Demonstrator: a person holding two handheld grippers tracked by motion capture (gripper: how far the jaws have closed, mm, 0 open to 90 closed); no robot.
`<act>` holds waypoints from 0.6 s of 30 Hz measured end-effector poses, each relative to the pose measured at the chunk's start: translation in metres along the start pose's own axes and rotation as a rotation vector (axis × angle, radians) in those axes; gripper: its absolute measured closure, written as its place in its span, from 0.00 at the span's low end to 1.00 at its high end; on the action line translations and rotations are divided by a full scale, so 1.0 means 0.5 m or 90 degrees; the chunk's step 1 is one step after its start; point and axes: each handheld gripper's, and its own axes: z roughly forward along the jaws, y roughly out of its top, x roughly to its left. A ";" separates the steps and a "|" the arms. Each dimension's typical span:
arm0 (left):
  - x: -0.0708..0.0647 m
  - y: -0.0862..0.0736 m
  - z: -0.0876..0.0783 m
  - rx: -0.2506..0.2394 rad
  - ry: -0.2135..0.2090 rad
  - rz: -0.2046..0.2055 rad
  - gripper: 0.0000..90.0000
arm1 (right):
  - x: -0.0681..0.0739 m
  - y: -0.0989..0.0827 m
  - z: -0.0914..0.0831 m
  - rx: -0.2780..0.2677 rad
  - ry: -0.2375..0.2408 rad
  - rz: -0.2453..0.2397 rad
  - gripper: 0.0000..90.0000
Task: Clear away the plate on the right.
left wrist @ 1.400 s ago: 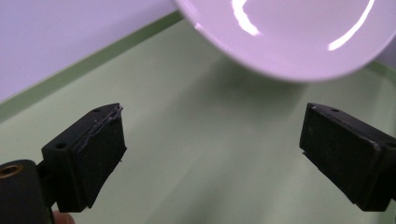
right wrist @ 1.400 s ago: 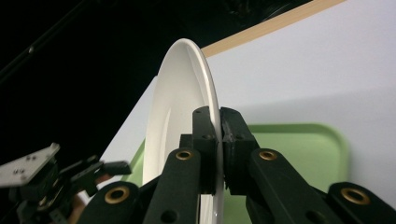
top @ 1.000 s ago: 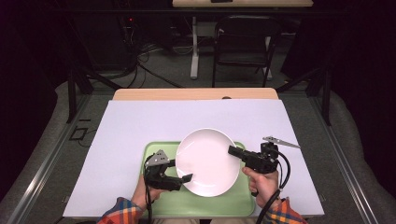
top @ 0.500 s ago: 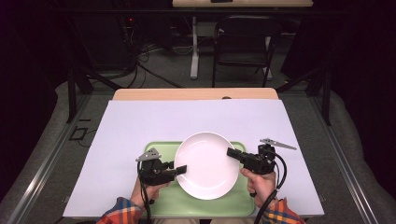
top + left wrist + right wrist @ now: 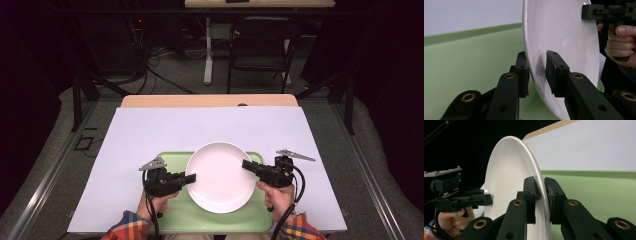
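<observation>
A round white plate [image 5: 220, 176] sits over a green tray [image 5: 170, 161] near the table's front edge. My left gripper [image 5: 191, 177] grips the plate's left rim, and my right gripper [image 5: 245, 164] grips its right rim. In the left gripper view the jaws close on either side of the plate [image 5: 564, 32] at its rim, with the tray [image 5: 474, 57] behind. In the right gripper view both jaws pinch the plate's edge [image 5: 509, 170], and the tray [image 5: 599, 190] lies beyond. The plate seems to be raised slightly off the tray.
A white sheet [image 5: 210, 125] covers the table, with a wooden strip [image 5: 210, 101] at the far edge. A dark chair [image 5: 260, 40] and cables stand on the floor beyond. The tray is close to the front edge.
The left gripper has rolled level and risen slightly at the plate's left rim. The plate has shifted a little toward the person. The right gripper has barely moved.
</observation>
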 end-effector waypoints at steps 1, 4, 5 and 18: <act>0.000 0.001 -0.002 0.000 0.001 0.001 0.81 | 0.000 -0.001 0.001 0.000 0.000 0.000 0.88; 0.000 0.003 -0.005 -0.002 0.004 0.002 0.82 | 0.000 -0.003 0.004 0.007 -0.003 0.000 0.87; 0.001 0.003 -0.007 -0.001 0.003 0.002 0.83 | 0.000 -0.004 0.006 0.011 -0.003 -0.003 0.86; 0.010 0.009 -0.025 0.005 0.002 -0.001 0.87 | 0.007 -0.015 0.021 0.061 -0.008 -0.030 0.83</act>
